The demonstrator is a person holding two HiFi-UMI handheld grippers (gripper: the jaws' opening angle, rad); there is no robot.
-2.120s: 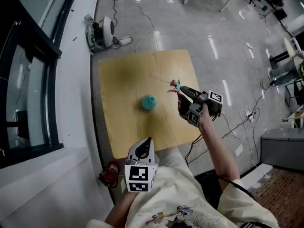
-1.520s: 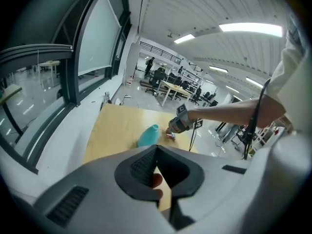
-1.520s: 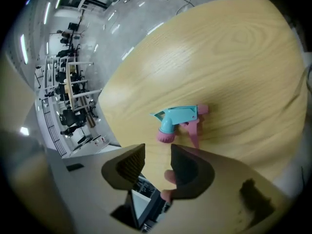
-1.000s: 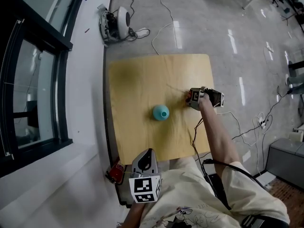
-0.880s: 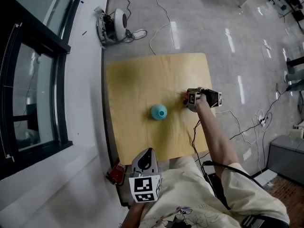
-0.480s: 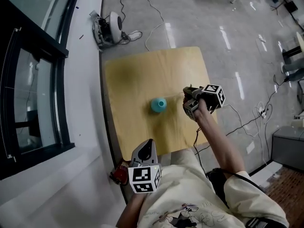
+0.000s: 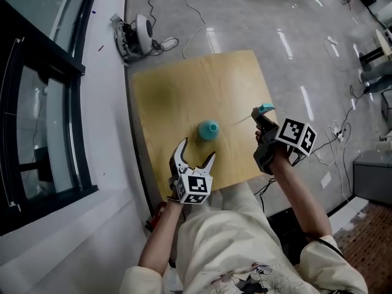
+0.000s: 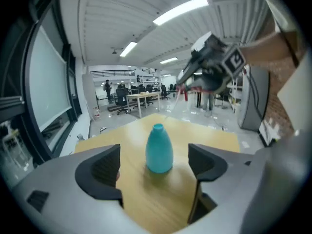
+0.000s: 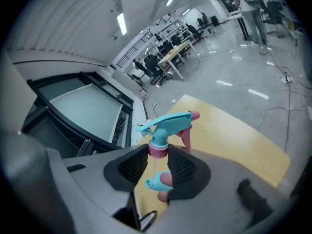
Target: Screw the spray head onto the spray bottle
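A teal spray bottle (image 7: 209, 129) without a head stands upright near the middle of the wooden table (image 7: 177, 90). My left gripper (image 7: 196, 152) hovers over the table's near edge and points at the bottle. Its jaws have just been opening and hold nothing. In the left gripper view the bottle (image 8: 159, 149) stands a short way beyond the wide-apart pads (image 8: 100, 172). My right gripper (image 7: 264, 119) is raised to the right of the bottle, shut on the teal and pink spray head (image 7: 265, 108). The right gripper view shows the jaws clamping the spray head (image 9: 165, 125) just below its pink collar.
The table is small, and its right edge lies under the right gripper. A window wall (image 7: 43, 103) runs along the left. A white device (image 7: 138, 32) and cables lie on the grey floor beyond the table. The person's torso is at the near edge.
The left gripper came forward from the person's lap over the table's near edge and opened. The right gripper lifted the spray head off the table and rolled it upright.
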